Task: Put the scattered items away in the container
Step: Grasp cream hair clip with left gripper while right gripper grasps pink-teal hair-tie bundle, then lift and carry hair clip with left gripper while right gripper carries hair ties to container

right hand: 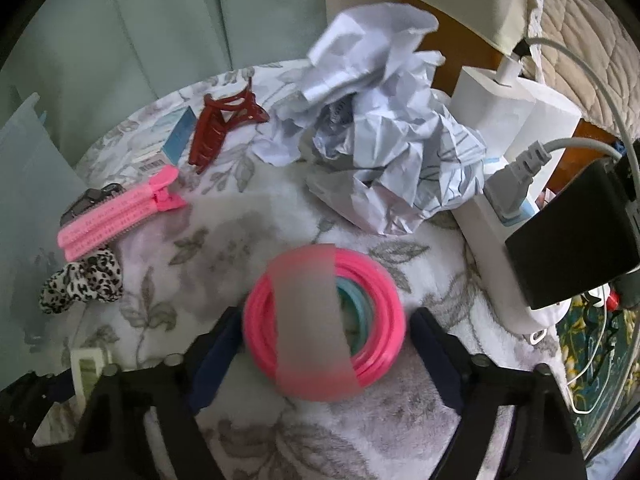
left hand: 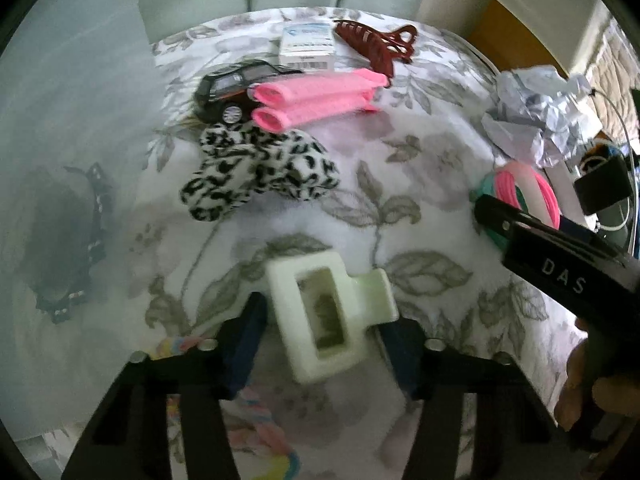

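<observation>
Low in the frame, the left hand-held gripper [left hand: 320,344] straddles one white claw clip [left hand: 326,320], jaws spread, long axis running away from it. The right hand-held gripper [right hand: 324,340], also released, brackets one pink ring bundle [right hand: 324,320]. The frosted container [right hand: 28,168] stands at upper left.

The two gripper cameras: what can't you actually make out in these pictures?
- Container, left wrist view: seen through its cloudy wall, the dark item inside is unidentifiable.
- White claw clip: motion-blurred, so finger contact unclear.
- Pink rings, right wrist view: a translucent band hides their middle.
- Small box: print too small.
</observation>
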`<state>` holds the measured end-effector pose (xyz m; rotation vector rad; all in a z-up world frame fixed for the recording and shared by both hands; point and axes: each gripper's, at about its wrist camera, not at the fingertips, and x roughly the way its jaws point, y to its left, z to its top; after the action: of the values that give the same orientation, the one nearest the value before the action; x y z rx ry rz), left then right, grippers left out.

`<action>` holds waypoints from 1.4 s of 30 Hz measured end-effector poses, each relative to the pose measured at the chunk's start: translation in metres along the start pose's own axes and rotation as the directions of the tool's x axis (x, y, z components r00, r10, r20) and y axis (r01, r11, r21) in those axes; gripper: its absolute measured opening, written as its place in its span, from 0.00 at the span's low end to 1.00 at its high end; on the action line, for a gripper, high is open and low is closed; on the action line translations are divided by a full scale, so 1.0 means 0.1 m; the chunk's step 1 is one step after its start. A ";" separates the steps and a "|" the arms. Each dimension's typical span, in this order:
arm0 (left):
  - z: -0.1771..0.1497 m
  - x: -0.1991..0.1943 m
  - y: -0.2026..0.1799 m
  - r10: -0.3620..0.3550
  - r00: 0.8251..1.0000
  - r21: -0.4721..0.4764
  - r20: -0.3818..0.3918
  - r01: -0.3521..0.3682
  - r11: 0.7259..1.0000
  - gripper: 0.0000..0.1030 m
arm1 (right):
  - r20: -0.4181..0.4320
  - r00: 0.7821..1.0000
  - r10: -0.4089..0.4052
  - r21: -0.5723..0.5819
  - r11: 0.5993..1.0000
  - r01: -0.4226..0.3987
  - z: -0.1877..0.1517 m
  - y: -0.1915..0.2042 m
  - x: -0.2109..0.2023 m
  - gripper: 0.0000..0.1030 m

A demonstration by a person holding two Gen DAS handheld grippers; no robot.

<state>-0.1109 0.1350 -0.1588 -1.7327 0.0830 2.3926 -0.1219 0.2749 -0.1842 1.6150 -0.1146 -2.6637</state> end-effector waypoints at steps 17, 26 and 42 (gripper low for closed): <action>0.05 -0.43 -0.08 -0.037 0.998 -0.004 0.052 0.037 0.999 0.47 | 0.051 0.998 0.022 0.048 0.999 -0.025 -0.09 -0.07 -0.49 0.75; -0.02 -0.91 -0.09 -0.068 0.986 0.000 0.155 0.069 0.998 0.47 | 0.132 0.991 0.037 0.030 0.999 -0.041 -0.12 0.04 -0.98 0.75; -0.28 -1.85 0.16 -0.085 0.929 -0.028 0.361 0.102 0.994 0.47 | 0.319 0.943 0.091 -0.058 0.995 -0.076 -0.17 0.48 -1.98 0.75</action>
<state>-0.0323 0.0934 0.0068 -1.2540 -0.1054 2.6110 -0.0162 0.2378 -0.0134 1.1220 -0.1242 -2.8156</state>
